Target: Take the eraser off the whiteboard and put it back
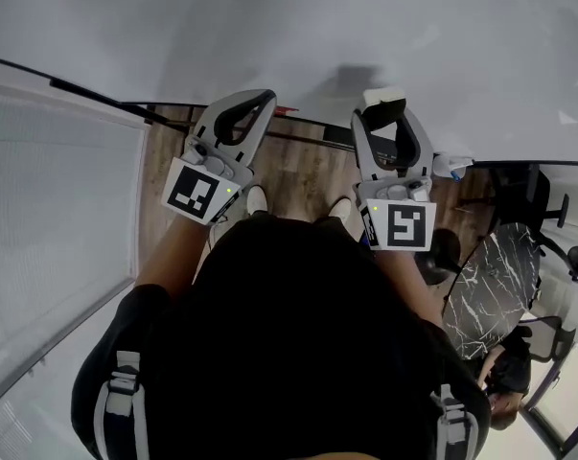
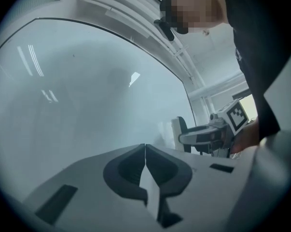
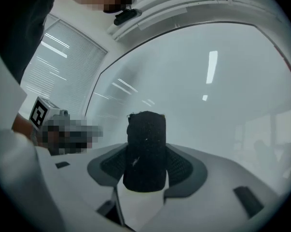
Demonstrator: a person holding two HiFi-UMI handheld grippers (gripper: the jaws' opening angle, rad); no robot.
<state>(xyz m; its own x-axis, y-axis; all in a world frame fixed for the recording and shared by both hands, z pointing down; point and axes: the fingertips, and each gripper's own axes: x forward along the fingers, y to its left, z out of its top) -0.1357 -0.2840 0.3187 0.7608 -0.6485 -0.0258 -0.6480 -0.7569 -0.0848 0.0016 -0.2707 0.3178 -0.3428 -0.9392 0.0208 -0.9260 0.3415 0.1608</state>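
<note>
A white whiteboard point(image 1: 269, 27) fills the space ahead of both grippers; it also shows in the left gripper view point(image 2: 87, 95) and the right gripper view point(image 3: 208, 91). My right gripper point(image 1: 389, 113) is shut on the eraser point(image 1: 384, 97), a block with a white back. The eraser's black felt face point(image 3: 145, 149) stands upright between the jaw pads, close to the board. My left gripper point(image 1: 260, 99) points at the board beside it. Its jaws are shut with nothing between them point(image 2: 145, 146). The right gripper point(image 2: 203, 137) shows at the right of the left gripper view.
Below the board runs a dark rail point(image 1: 308, 137) over a wooden floor point(image 1: 298, 171). A marble-top table point(image 1: 490, 276) and a black office chair point(image 1: 528, 195) stand at the right. Window blinds point(image 1: 58, 209) line the left side.
</note>
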